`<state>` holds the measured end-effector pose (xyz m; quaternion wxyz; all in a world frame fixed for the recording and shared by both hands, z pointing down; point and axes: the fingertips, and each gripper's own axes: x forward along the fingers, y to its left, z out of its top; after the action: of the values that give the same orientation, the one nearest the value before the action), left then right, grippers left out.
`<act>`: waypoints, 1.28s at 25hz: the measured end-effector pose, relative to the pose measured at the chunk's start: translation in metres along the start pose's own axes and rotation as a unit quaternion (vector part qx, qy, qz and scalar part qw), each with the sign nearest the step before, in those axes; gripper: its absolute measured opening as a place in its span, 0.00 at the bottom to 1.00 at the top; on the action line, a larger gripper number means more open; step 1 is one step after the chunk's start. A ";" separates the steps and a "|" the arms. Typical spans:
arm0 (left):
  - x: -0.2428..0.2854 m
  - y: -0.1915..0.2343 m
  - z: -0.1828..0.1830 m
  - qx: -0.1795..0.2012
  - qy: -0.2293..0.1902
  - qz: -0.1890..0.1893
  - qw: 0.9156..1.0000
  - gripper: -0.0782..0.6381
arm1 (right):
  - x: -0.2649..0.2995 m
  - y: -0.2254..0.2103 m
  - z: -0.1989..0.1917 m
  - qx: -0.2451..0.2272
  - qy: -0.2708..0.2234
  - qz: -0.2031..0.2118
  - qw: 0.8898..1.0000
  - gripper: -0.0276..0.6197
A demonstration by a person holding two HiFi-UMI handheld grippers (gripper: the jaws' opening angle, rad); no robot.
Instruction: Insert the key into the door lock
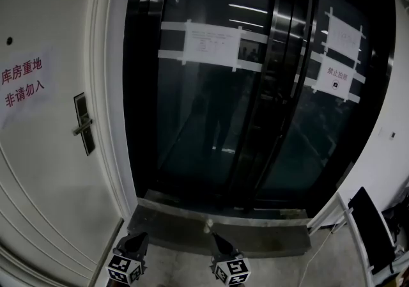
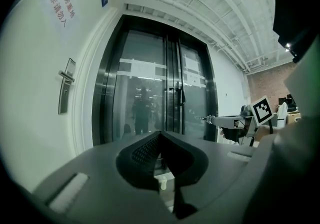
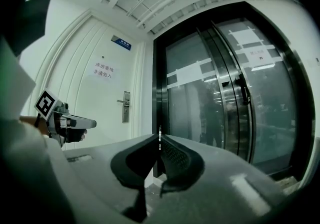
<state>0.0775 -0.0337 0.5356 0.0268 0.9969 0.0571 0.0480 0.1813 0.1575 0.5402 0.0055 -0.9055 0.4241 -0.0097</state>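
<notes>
Head view, at left: the white door (image 1: 38,202) carries its lock plate (image 1: 84,124) with a lever handle, well apart from both tongs. The left tongs (image 1: 140,237) point level, jaws together on nothing. Just beside them, the right tongs (image 1: 215,237) pinch the key (image 3: 159,130) at their tips, facing the dark glass sliding doors (image 1: 255,100). A grey threshold (image 1: 268,231) lies between.

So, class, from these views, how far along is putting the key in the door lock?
Done: the key is clamped in the right gripper. In hand: the approach; it and the empty left gripper face the glass doors, with the lock plate on the white door off to the left. Left: reaching the lock plate and inserting the key.
</notes>
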 end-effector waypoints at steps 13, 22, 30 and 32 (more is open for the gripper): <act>0.038 0.122 0.010 -0.008 0.001 0.059 0.998 0.11 | 0.160 0.031 0.010 -0.009 -0.006 0.073 0.997 0.06; 0.022 0.192 0.006 -0.008 -0.009 0.142 0.990 0.11 | 0.242 0.074 0.015 -0.012 -0.011 0.148 0.989 0.06; 0.015 0.246 0.005 -0.005 -0.017 0.235 0.972 0.11 | 0.319 0.109 0.012 -0.004 -0.014 0.238 0.971 0.06; 0.017 0.257 0.006 -0.009 -0.021 0.259 0.966 0.11 | 0.340 0.117 0.010 -0.007 -0.010 0.263 0.965 0.06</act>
<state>0.1233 -0.2870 0.5461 0.0241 0.9781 -0.2039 0.0328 0.3090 -0.1785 0.5327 0.0061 -0.7619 0.6477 0.0038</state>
